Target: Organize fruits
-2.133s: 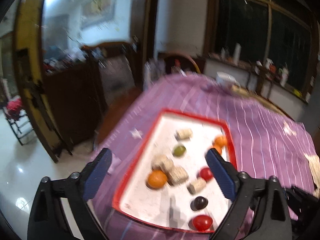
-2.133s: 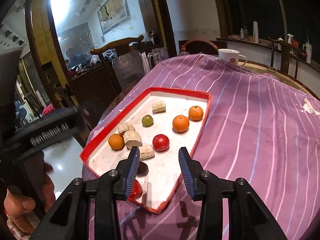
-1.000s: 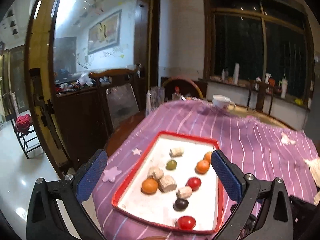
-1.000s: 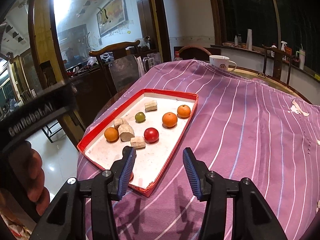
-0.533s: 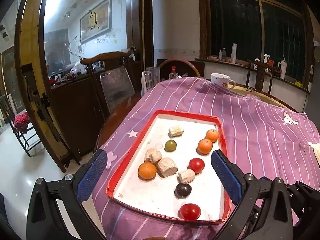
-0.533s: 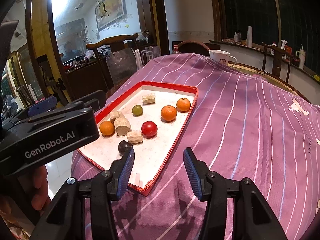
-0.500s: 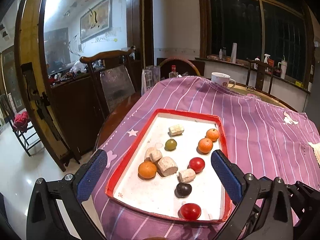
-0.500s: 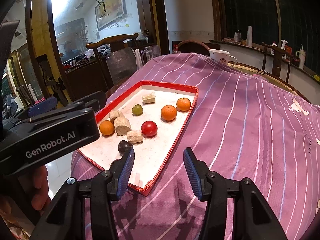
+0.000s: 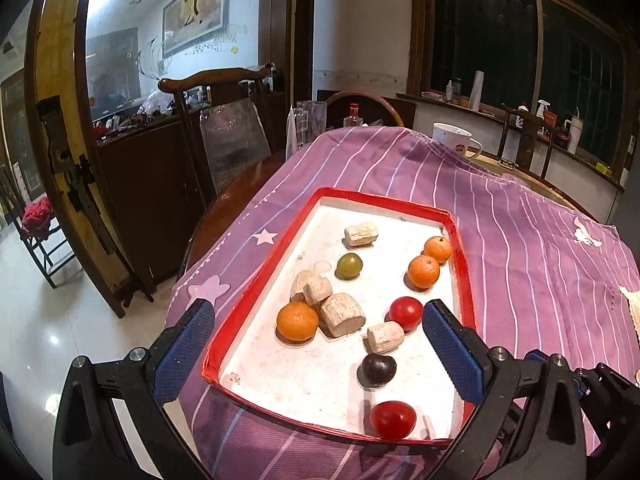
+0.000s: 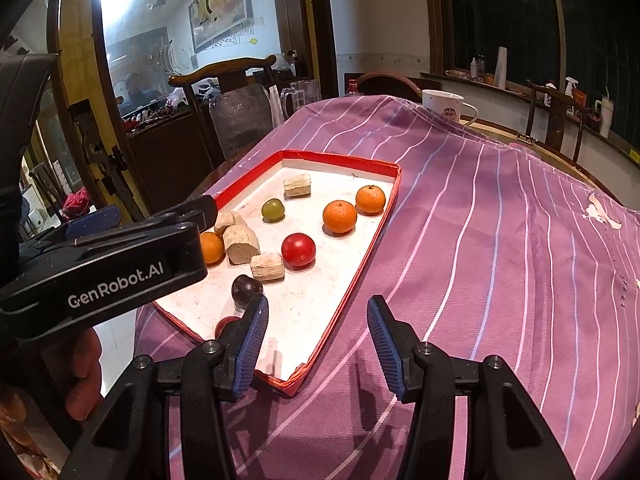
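A red-rimmed white tray lies on the purple striped tablecloth. It holds three oranges, two red tomatoes, a green fruit, a dark plum and several beige chunks. My left gripper is open wide and empty, above the tray's near end. My right gripper is open and empty over the tray's near right corner. The left gripper's body hides the tray's left side in the right wrist view.
A white mug stands at the table's far side. A wooden chair and a dark cabinet stand left of the table. The table edge drops to a tiled floor on the left. Bottles line the window sill.
Both grippers have drawn back and steadied over the tray's near end. The left gripper opened wider since the first frame. The fruits have not moved.
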{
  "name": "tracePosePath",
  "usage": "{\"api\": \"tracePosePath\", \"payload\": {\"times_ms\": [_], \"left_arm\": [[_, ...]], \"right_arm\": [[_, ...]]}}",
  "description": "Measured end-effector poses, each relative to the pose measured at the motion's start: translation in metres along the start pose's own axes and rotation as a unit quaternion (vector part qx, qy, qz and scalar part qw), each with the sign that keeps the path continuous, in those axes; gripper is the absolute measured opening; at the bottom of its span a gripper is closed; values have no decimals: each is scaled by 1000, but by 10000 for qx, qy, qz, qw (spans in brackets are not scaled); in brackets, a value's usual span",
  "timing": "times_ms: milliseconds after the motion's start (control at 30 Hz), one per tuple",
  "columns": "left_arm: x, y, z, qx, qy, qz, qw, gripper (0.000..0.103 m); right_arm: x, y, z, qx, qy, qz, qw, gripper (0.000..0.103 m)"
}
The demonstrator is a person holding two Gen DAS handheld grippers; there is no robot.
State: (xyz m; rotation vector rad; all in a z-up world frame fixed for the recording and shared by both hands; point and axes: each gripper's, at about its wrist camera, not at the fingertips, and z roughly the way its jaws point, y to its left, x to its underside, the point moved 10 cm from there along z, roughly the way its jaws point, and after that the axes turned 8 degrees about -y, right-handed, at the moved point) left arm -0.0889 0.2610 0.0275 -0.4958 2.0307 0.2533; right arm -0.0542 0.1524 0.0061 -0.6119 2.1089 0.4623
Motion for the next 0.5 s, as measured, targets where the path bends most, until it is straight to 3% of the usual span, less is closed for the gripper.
{"api": "tracePosePath", "payload": {"times_ms": [500], "left_arm": [[2,12,4,-218,78,-119,9997,103]], "right_arm": [[3,13,7,-31,99,-211,9997,56]]}}
